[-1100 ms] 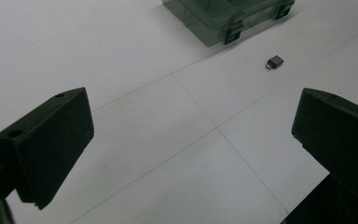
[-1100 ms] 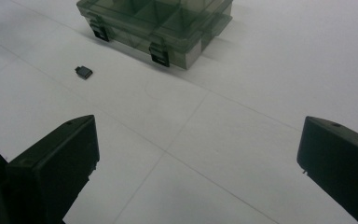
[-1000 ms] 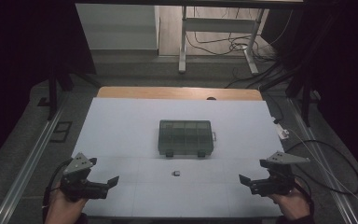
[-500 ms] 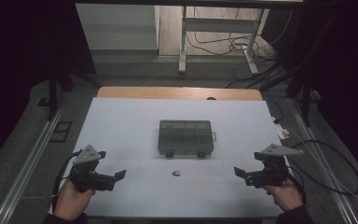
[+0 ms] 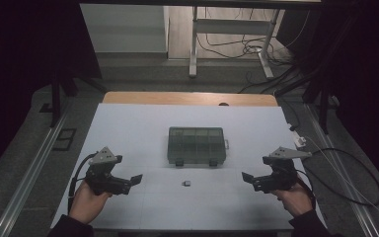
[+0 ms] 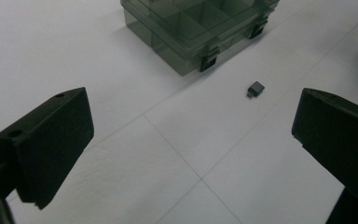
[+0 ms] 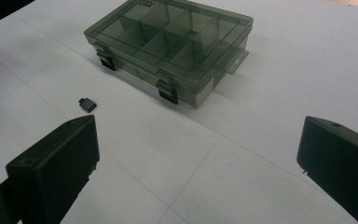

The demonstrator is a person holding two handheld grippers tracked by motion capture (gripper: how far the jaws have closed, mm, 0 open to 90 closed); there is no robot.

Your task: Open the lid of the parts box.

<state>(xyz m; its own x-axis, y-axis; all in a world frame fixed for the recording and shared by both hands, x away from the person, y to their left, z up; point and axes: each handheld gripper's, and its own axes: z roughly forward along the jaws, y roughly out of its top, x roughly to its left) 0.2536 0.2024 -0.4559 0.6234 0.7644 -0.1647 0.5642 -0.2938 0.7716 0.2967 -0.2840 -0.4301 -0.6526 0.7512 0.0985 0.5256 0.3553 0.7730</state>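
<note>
A closed, smoky-grey compartment box [image 5: 196, 145] sits at the middle of the white worktop [image 5: 128, 123], its two dark latches on the near side and its lid shut over a grid of dividers. Just near of it, apart from the latches, lies a small dark adapter [image 5: 186, 183] on the bare surface.

The left hand-held gripper [image 5: 131, 181] is held by a hand [image 5: 86, 201] at the near left of the worktop, its jaws spread wide and holding nothing. In the left gripper view the adapter [image 6: 256, 87] lies between and beyond the two jaws, closer to the right one, with the box [image 6: 200, 28] farther off.

The right hand-held gripper [image 5: 249, 178] sits at the near right, in the other hand [image 5: 292, 198], jaws likewise wide apart and empty. In the right gripper view the adapter [image 7: 88, 104] lies just beyond the left jaw, and the box [image 7: 170, 49] stands beyond it. Both grippers point inward toward the adapter, well apart from it. A cable [image 5: 360, 173] trails off the right gripper past the worktop's right edge.
</note>
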